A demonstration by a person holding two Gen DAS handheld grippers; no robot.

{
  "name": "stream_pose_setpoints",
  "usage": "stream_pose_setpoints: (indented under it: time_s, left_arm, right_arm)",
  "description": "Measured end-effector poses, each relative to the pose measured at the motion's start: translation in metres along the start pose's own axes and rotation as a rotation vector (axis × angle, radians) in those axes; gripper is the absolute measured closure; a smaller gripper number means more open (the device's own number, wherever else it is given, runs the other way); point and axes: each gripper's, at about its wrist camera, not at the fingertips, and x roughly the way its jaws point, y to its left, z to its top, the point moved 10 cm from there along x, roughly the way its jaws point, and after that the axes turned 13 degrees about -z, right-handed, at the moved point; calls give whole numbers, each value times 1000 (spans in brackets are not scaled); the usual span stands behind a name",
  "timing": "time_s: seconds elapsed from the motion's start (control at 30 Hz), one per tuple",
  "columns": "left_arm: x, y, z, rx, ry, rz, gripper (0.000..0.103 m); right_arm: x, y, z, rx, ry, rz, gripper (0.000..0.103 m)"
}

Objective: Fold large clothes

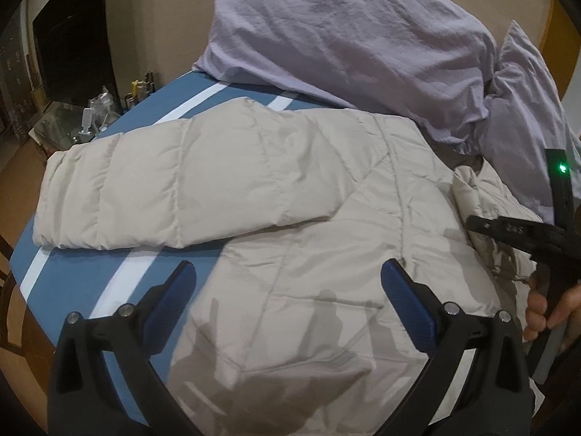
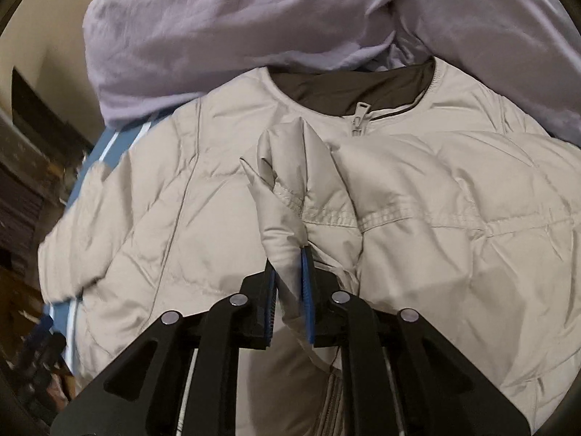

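Observation:
A beige puffer jacket (image 1: 308, 218) lies front up on a blue sheet with white stripes (image 1: 72, 283). One sleeve (image 1: 163, 189) stretches out flat to the left. My left gripper (image 1: 288, 267) hovers open over the jacket's body with nothing between its blue pads. In the right wrist view the jacket (image 2: 454, 218) shows its zipper (image 2: 357, 120) and dark collar lining (image 2: 345, 91). My right gripper (image 2: 288, 259) is shut on the other sleeve's cuff (image 2: 283, 181), which is brought over the chest, just below the zipper. A hand (image 1: 541, 309) holds that gripper at the right edge.
A crumpled lavender duvet (image 1: 345, 36) is heaped behind the jacket's collar, also filling the top of the right wrist view (image 2: 218, 36). Left of the bed stands a cluttered side table (image 1: 90, 116) with small bottles, below a dark screen (image 1: 72, 36).

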Motion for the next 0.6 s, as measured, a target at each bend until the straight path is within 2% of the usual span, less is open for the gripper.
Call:
stream_pose_setpoints:
  time_s: [0.07,0.17,0.27,0.33,0.4,0.43,0.5,0.6]
  left_arm:
    - [-2,8,2,-16,-4,13,2]
    - [-6,22,5,-38,-15,37,2]
    - [-9,36,10,-61,-24,58,2]
    - [-12,49,13,-81,-31,73,2]
    - [-15,61,16,-100,-38,93,2]
    - [-16,67,18,-108,-39,104,2]
    - [-18,81,20,-130,-42,126,2]
    - [-21,102,23,-173,-47,141,2]
  right_arm:
    - [-13,0,7,8,-21,38,70]
    - [-32,-10,22,45,-102,53,67]
    - [-32,-35,34,112,-136,-5,67]
    - [-19,-51,33,123,-112,-78,67]
    - [-10,-54,27,102,-100,-109,65]
    - [-5,-52,23,81,-95,-123,63]
    - [2,-46,18,41,-104,-134,51]
    - [11,-43,11,10,-115,-179,46]
